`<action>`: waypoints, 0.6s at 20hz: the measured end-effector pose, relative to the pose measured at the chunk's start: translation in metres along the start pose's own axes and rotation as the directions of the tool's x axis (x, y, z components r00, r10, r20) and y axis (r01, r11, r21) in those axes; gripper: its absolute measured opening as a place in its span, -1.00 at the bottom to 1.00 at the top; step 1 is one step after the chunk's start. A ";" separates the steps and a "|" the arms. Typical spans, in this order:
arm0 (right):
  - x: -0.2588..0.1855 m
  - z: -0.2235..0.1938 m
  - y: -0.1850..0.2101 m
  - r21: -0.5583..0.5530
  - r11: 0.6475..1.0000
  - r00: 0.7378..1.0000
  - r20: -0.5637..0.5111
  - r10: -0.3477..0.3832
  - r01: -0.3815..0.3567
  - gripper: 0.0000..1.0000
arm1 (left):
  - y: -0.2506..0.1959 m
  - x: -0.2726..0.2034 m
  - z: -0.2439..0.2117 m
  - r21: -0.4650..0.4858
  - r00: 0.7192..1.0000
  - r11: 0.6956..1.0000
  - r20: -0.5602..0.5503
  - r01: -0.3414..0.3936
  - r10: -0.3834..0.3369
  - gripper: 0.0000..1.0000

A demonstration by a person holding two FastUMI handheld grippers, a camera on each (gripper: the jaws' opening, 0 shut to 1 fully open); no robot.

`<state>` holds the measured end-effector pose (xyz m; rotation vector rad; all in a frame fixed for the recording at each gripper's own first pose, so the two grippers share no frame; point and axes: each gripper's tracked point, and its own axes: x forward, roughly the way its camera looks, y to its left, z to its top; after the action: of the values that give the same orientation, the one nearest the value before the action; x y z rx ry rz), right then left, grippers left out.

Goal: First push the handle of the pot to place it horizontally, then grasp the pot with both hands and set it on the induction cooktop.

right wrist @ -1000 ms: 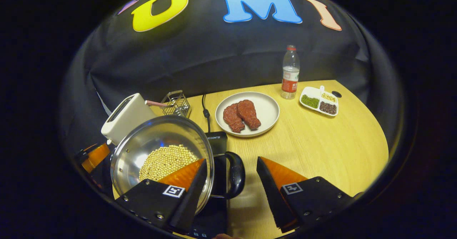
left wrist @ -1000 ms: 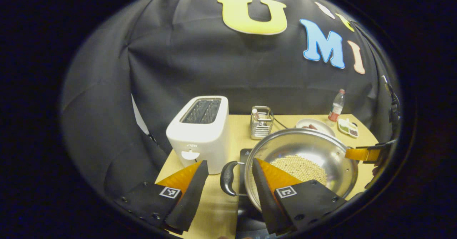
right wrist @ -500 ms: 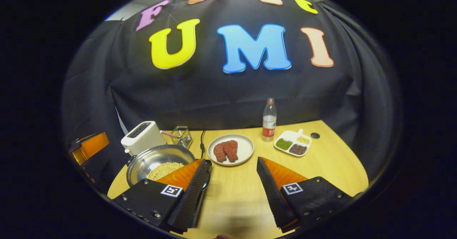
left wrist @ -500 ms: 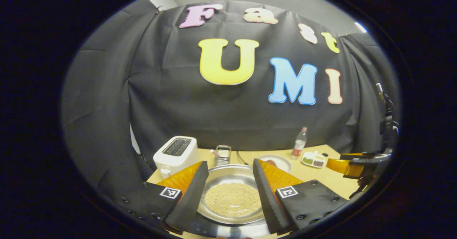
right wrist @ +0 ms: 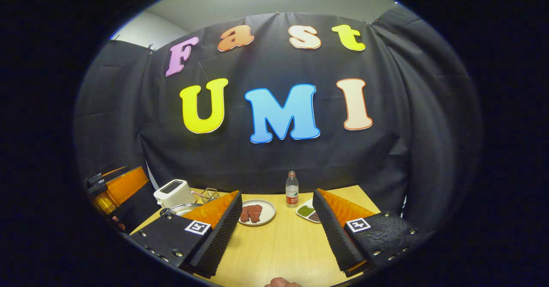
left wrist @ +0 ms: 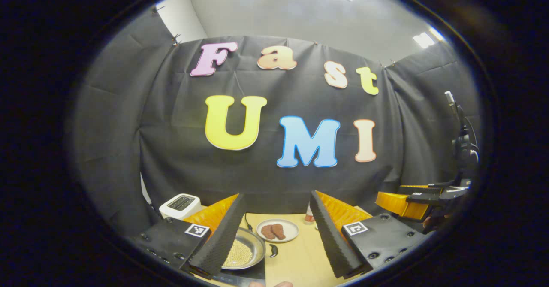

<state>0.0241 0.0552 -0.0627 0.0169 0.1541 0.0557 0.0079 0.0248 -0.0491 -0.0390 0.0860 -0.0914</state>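
The steel pot [left wrist: 244, 252], with pale beans inside, rests on the black induction cooktop [left wrist: 258, 274] low in the left gripper view; its black side handle [left wrist: 273, 250] points right. My left gripper [left wrist: 276, 196] is open and empty, held well above and back from the pot. In the right gripper view only the pot's rim [right wrist: 180, 209] peeks out behind the left finger. My right gripper [right wrist: 277, 194] is also open and empty, high over the wooden table [right wrist: 279, 248]. Each gripper appears at the edge of the other's view, the right gripper [left wrist: 407, 201] and the left gripper [right wrist: 120, 188].
A white toaster [right wrist: 173, 191] and a wire rack [right wrist: 208, 194] stand at the back left. A plate of meat [right wrist: 257, 213], a water bottle [right wrist: 291, 189] and a divided tray of beans [right wrist: 306, 211] sit along the back.
Both grippers have pulled up and away from the pot's handles, open, leaving the pot on the cooktop. The views now tilt up toward the booth wall.
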 end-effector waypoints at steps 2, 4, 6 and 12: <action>-0.008 0.013 -0.016 0.016 1.000 0.999 0.031 -0.007 0.007 0.98 | -0.016 -0.007 0.004 0.010 1.000 1.000 -0.013 -0.002 0.002 0.97; -0.017 0.021 -0.026 0.025 1.000 0.999 0.054 -0.002 0.000 0.98 | -0.026 -0.014 0.005 0.012 0.999 1.000 -0.020 -0.027 0.027 0.93; -0.023 0.025 -0.037 0.019 1.000 0.998 0.069 0.001 -0.002 0.98 | -0.034 -0.018 0.003 0.010 0.999 0.999 -0.027 -0.042 0.042 0.90; -0.034 0.027 -0.042 0.015 0.999 0.997 0.073 0.027 -0.028 0.98 | -0.043 -0.032 0.010 0.002 0.998 0.998 -0.011 -0.069 0.069 0.94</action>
<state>-0.0029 0.0108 -0.0321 0.0366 0.0813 0.0815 -0.0268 -0.0144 -0.0346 -0.0336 0.0982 -0.0228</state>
